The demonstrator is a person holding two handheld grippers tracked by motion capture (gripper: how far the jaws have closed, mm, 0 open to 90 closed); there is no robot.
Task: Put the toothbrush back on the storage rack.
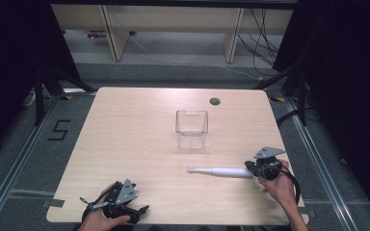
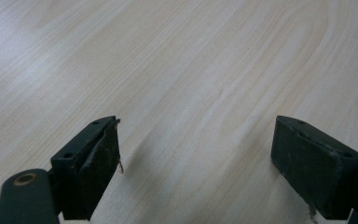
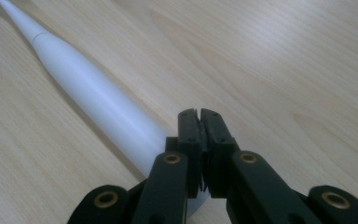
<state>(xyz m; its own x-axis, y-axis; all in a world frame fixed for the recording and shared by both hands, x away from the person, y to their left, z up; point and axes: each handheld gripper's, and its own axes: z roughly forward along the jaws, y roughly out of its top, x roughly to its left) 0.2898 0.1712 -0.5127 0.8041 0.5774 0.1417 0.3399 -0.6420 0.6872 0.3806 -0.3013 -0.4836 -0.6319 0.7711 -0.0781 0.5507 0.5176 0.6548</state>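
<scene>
A white, tapering toothbrush-like stick [image 1: 220, 171] lies flat on the wooden table [image 1: 135, 144], with its thin tip pointing left. My right gripper [image 1: 250, 167] is at its thick end. In the right gripper view that gripper [image 3: 200, 113] is shut, pad against pad, with nothing between the pads. The white stick [image 3: 88, 88] runs beside its left jaw and passes under the linkage. My left gripper [image 1: 118, 204] rests near the table's front left edge. Its jaws [image 2: 196, 158] stand wide open over bare wood.
A clear, square plastic container [image 1: 191, 129] stands upright near the middle of the table, behind the stick. A round grey cable hole [image 1: 215, 101] sits near the far edge. Shelving legs and cables are on the floor beyond the table.
</scene>
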